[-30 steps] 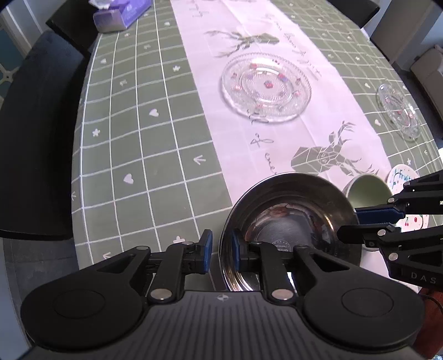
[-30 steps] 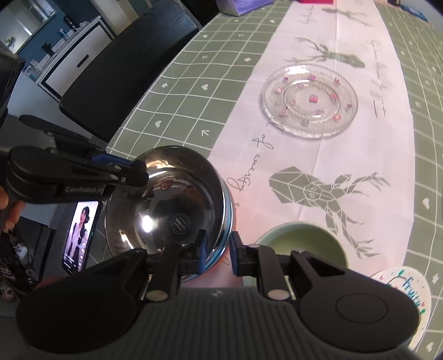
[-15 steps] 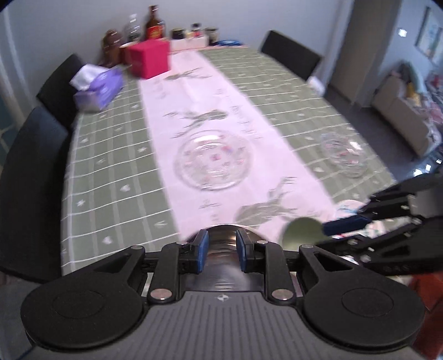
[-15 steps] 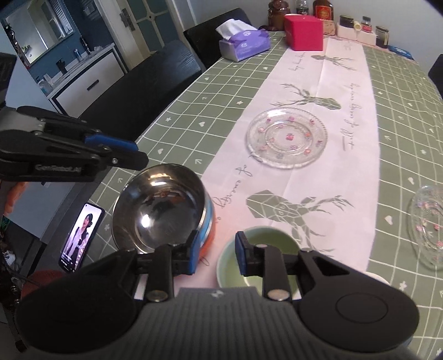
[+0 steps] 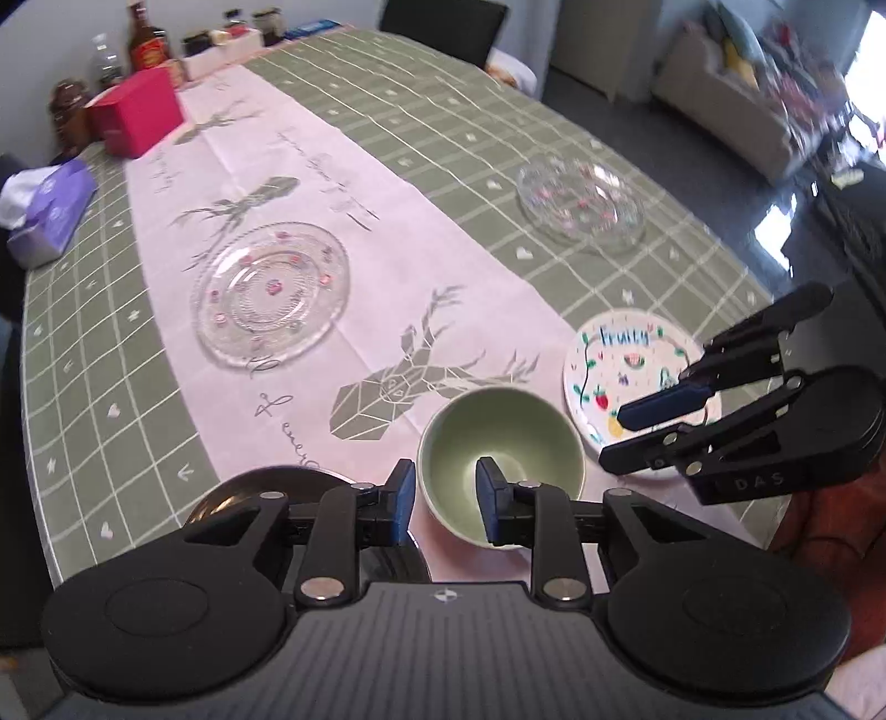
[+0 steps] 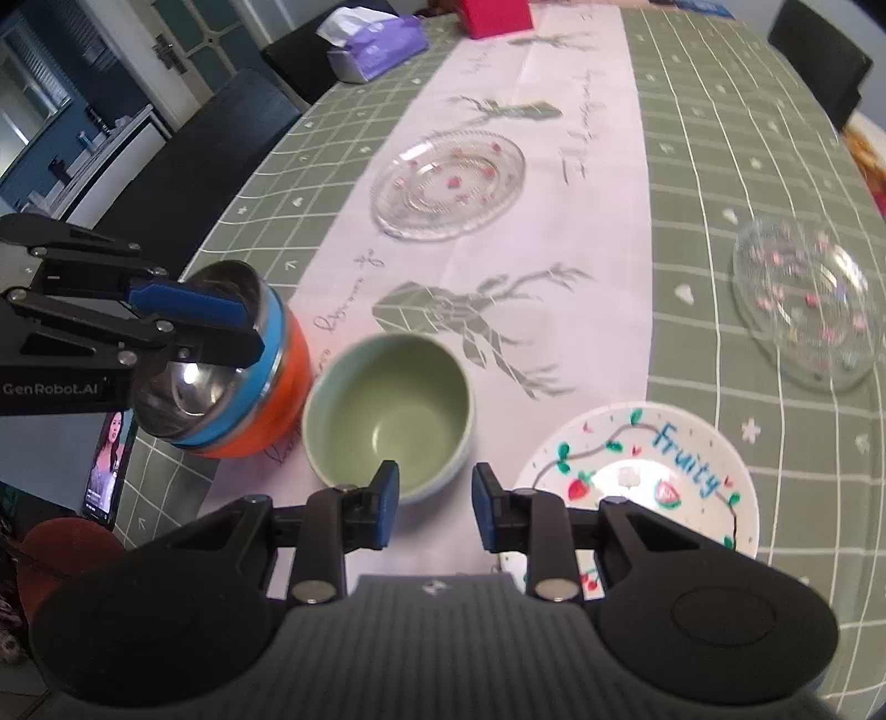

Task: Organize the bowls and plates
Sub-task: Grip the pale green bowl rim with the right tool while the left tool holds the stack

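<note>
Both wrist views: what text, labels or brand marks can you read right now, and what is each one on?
"Fruity" – painted in blue on the white fruit plate.
"GenRobot.AI" – on the side of the left tongs, seen from the right wrist.
"DAS" – on the body of the right tongs, seen from the left wrist.
Cursive script on the pink table runner: not legible.
Bottle label at the far end: too blurred to read.

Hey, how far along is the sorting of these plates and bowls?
Nothing is stacked yet: the clear glass plate on the pink runner, the second clear glass plate, the white fruit-painted plate, the pale green ceramic bowl and the orange-sided steel bowl all sit singly. Nothing is in hand: left tongs open by the steel bowl, right tongs open before the green bowl. All grouping remains.
</note>
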`<state>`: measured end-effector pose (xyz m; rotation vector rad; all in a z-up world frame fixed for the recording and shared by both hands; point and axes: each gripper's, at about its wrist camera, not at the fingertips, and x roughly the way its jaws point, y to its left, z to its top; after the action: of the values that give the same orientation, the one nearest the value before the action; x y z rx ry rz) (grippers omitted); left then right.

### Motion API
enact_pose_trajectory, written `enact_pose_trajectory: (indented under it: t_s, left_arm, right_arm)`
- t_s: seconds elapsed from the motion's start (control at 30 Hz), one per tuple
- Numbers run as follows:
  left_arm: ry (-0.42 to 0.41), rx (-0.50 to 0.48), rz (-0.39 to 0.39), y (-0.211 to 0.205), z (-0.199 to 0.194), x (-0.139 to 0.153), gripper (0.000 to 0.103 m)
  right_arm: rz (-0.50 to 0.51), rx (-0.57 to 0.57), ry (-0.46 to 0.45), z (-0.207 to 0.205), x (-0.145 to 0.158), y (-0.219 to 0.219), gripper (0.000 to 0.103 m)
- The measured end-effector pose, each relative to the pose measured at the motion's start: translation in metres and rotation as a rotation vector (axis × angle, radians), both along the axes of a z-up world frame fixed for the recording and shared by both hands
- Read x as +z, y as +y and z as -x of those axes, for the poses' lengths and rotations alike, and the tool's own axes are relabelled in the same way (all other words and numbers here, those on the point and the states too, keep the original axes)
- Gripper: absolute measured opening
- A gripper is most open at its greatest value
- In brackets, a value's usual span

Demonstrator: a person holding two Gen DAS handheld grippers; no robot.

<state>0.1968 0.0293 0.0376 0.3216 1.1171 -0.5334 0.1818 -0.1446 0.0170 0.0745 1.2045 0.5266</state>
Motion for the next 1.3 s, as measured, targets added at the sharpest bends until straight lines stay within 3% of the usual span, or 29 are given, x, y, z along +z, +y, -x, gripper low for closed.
enact_pose_trajectory:
  t_s: [0.17, 0.4, 0.53, 0.87, 0.97, 1.03, 1.3]
  left_arm:
    - [0.062, -0.013, -0.058, -0.013, -0.023, -0.019, 0.038]
    - [0.097, -0.032, -0.191, -0.032, -0.04, -0.045, 0.039]
    - [0.125, -0.038, -0.229, -0.035, -0.044, -0.055, 0.039]
    - [0.179, -0.012, -0.224, -0.038, -0.051, -0.066, 0.035]
    - [0.196, -0.008, -0.222, -0.04, -0.052, -0.068, 0.022]
    - [0.191, -0.013, -0.224, -0.043, -0.05, -0.07, 0.02]
    - [0.195, 0.043, -0.182, -0.046, -0.054, -0.07, 0.014]
  right_arm:
    - [-0.036, -0.038, 0.049, -0.007, -0.017, -0.007, 0.028]
    - [-0.087, -0.08, 0.093, -0.02, -0.027, -0.011, 0.032]
    - [-0.129, -0.095, 0.123, -0.024, -0.029, -0.012, 0.032]
    - [-0.135, -0.116, 0.18, -0.031, -0.04, 0.001, 0.031]
    - [-0.116, -0.126, 0.185, -0.032, -0.042, 0.005, 0.024]
    - [-0.1, -0.141, 0.18, -0.034, -0.043, 0.004, 0.016]
    - [-0.053, -0.213, 0.12, -0.055, -0.04, -0.011, 0.007]
